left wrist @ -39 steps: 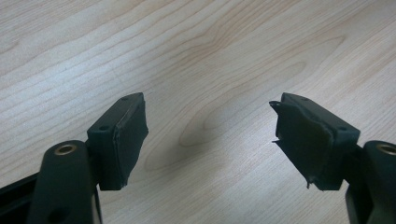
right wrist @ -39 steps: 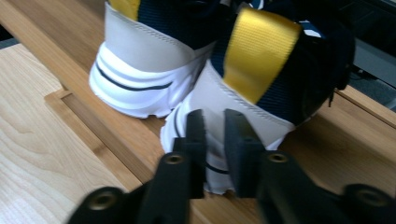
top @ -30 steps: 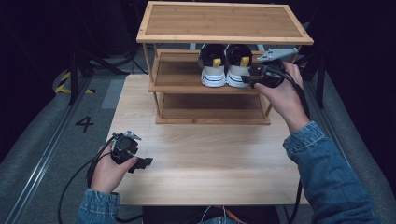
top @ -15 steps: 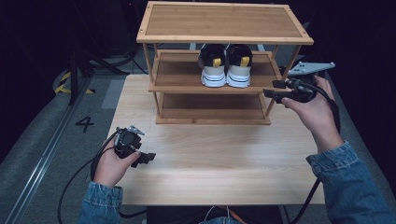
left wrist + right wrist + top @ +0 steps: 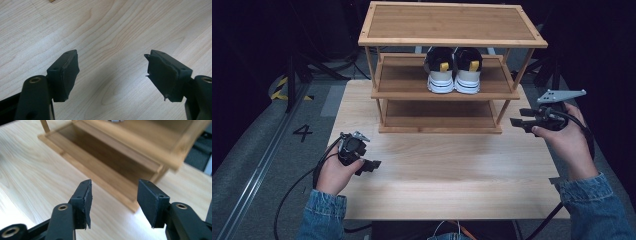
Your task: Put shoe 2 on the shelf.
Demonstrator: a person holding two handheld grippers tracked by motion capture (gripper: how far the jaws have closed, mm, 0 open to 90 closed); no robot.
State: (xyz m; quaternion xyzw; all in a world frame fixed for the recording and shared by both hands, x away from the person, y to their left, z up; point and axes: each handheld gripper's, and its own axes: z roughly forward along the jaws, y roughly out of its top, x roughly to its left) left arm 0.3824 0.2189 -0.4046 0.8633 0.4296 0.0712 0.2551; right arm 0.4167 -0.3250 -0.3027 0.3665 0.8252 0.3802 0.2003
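Observation:
A three-tier wooden shoe rack [image 5: 452, 22] stands at the back of the light wood table [image 5: 447, 170]. A pair of black, white and yellow sneakers [image 5: 453, 70] sits side by side on its middle shelf, heels toward me. My right gripper [image 5: 518, 124] hovers by the table's right edge, off the rack's right front corner. In the right gripper view [image 5: 113, 200] its jaws have just been opening and stand wide with nothing between them, facing the rack's bottom shelf [image 5: 105, 157]. My left gripper [image 5: 371, 165] rests low at the front left, open and empty over bare wood [image 5: 111, 72].
Black cables trail from both grippers off the table's front. The grey floor at the left carries a painted "4" [image 5: 303, 132] and a strip of yellow-black tape [image 5: 279, 89]. Dark stands rise behind the rack.
My right hand has drawn back from the sneakers on the middle shelf, moving right and down to the table's right edge, its jaws spreading. The left hand has stayed put.

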